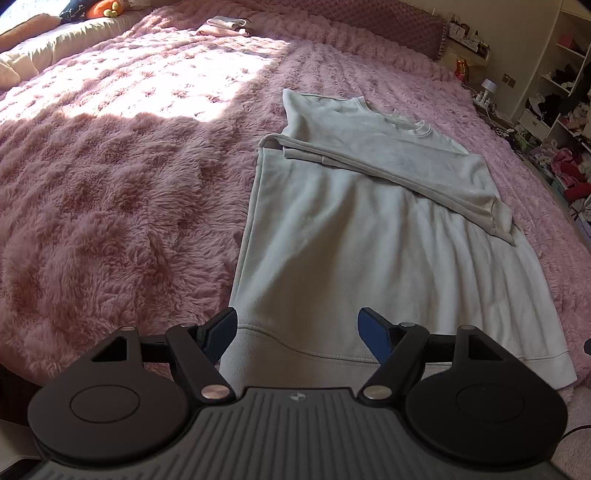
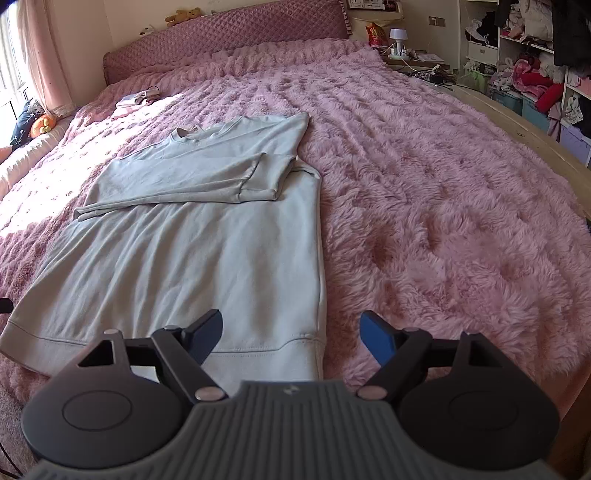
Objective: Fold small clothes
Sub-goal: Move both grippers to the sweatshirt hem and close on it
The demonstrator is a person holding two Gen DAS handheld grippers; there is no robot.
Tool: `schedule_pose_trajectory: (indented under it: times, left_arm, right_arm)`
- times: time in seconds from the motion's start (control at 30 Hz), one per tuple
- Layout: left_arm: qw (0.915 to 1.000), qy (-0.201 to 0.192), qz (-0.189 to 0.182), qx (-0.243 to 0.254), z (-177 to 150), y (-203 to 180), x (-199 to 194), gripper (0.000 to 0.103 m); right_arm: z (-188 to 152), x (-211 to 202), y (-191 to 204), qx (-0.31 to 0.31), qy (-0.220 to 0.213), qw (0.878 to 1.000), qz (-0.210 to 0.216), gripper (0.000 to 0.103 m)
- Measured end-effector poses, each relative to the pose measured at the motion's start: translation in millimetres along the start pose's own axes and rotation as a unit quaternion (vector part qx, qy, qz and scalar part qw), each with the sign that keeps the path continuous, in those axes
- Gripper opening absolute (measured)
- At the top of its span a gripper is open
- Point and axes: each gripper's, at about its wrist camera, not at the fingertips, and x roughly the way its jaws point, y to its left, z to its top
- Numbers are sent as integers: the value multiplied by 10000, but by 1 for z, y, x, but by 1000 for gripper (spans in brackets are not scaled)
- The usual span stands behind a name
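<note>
A pale grey sweatshirt (image 1: 343, 236) lies flat on the fluffy pink bedspread (image 1: 110, 177), collar at the far end, both sleeves folded across the chest. My left gripper (image 1: 297, 332) hovers open over the hem's left corner, nothing between its blue pads. In the right wrist view the same sweatshirt (image 2: 207, 236) stretches away to the left. My right gripper (image 2: 291, 334) stands open above the hem's right corner, its fingers holding nothing. Neither gripper's pads press the cloth.
A small folded pile of pinkish clothes (image 1: 225, 26) lies far up the bed near the sunlit patch. A quilted headboard (image 2: 221, 40) closes the far end. Cluttered shelves (image 2: 535, 66) and a bedside table with a lamp (image 2: 397, 37) stand to the right.
</note>
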Motion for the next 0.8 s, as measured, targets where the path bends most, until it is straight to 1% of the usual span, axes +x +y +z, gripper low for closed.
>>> schedule_pose_trajectory:
  times: [0.2,0.23,0.3,0.37,0.4,0.47,0.63,0.7,0.8]
  left_arm:
    - [9990,116,16,-434,-16,40,0,87]
    - [9984,169,-22,-536,-18,47,3,87]
    - [9965,225,-287,-746,-21,57,9,86]
    - [9914,313,-646,-1093,-24,66,15,85]
    - [9859,355,-936,-1342,-25,70,20,85]
    - [9777,396,-1263,-1629,-26,75,26,85]
    - [9676,459,-1602,-1896,-25,78,38,85]
    - [9619,491,-1809,-1991,-24,80,41,85]
    - [9531,514,-2119,-2099,-23,82,44,85]
  right_arm:
    - [-10,8,-11,1,242,9997,62,77]
    - [-12,12,-13,33,308,9995,96,77]
    - [-13,19,-17,170,447,9987,166,77]
    - [-13,26,-23,430,570,9971,269,77]
    - [-14,28,-24,506,595,9965,301,77]
    - [-13,32,-27,687,634,9949,379,77]
    - [-10,35,-30,915,645,9918,613,77]
    - [-10,37,-32,996,675,9902,705,77]
    - [-11,41,-36,1149,766,9866,863,73]
